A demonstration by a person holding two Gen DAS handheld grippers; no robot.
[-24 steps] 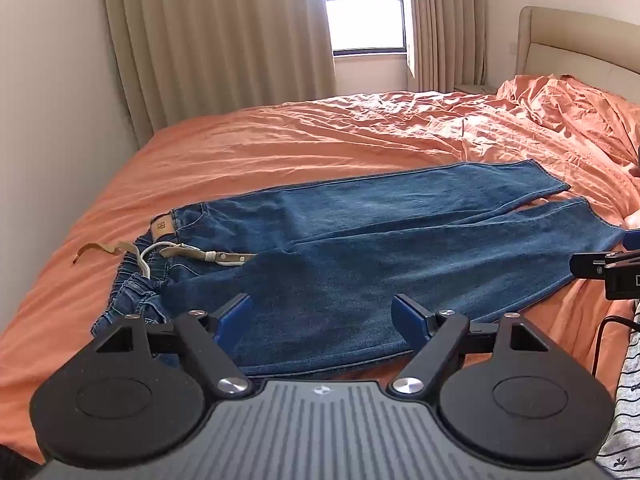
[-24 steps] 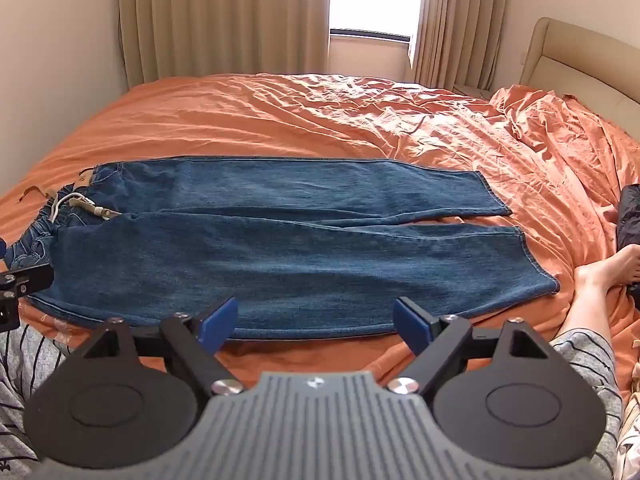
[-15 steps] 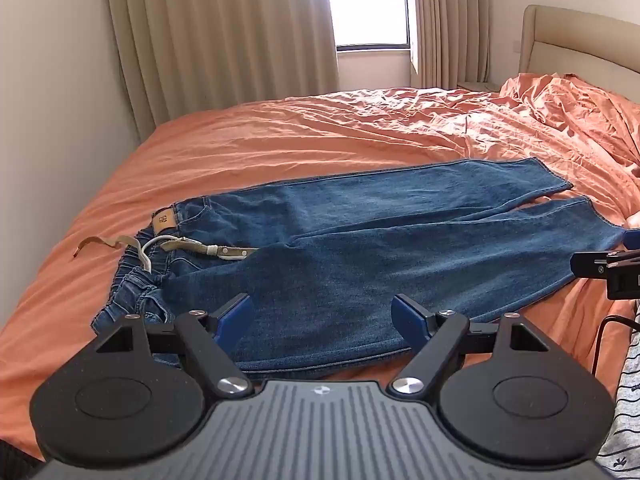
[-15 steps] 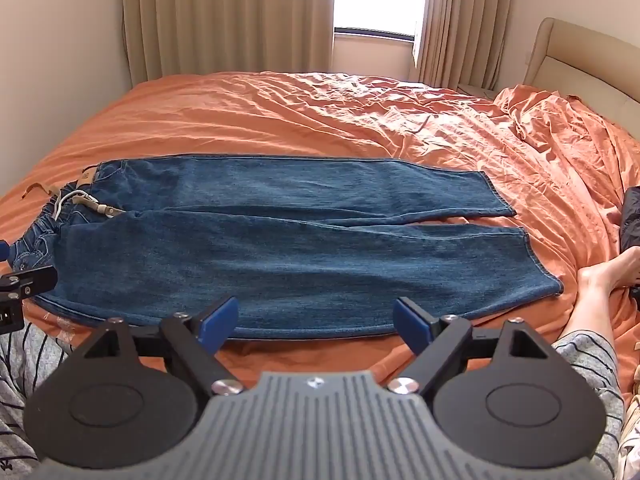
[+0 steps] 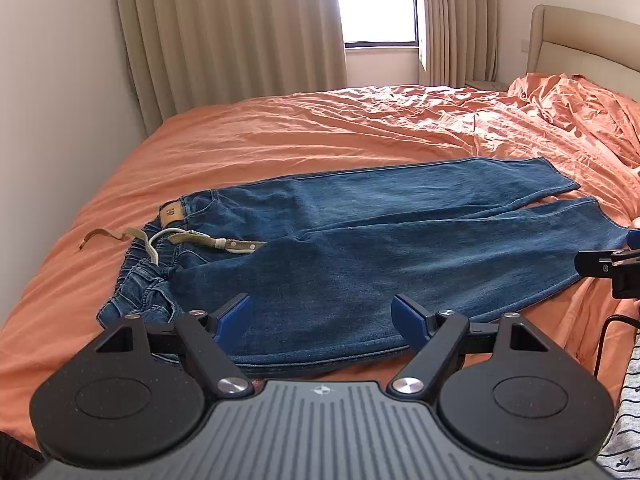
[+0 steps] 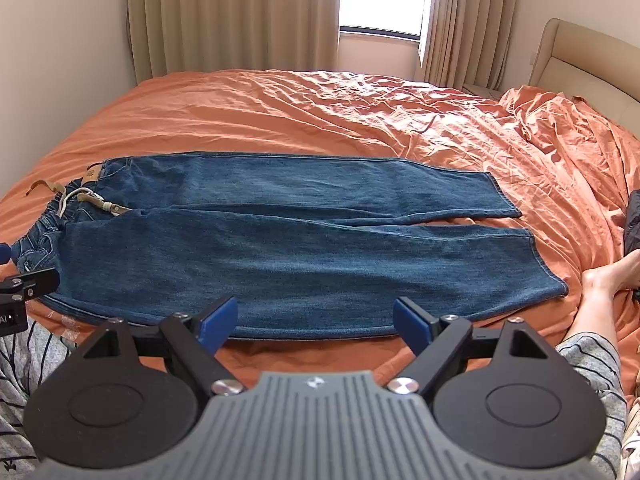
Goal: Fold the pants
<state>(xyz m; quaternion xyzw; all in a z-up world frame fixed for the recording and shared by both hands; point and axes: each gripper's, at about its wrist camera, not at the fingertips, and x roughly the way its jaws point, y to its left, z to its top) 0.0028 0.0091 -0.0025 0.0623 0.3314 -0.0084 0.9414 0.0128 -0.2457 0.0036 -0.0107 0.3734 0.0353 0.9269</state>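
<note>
Blue jeans (image 5: 360, 248) lie spread flat on the orange bed, waistband to the left with a tan belt (image 5: 208, 240), both legs running right. They also show in the right wrist view (image 6: 304, 240). My left gripper (image 5: 322, 316) is open and empty, above the near edge of the jeans by the waist end. My right gripper (image 6: 316, 316) is open and empty, just in front of the near leg's edge. The tip of the right gripper shows at the left wrist view's right edge (image 5: 612, 264).
The orange sheet (image 6: 320, 112) is wrinkled, bunched up at the right by the beige headboard (image 6: 580, 64). A bare foot (image 6: 608, 276) rests on the bed right of the leg hems. Curtains and a window stand behind. A wall runs along the left.
Both grippers have tilted up and drawn back slightly, so the jeans sit a little lower in view. The jeans have not moved. Both jaws stay open.
</note>
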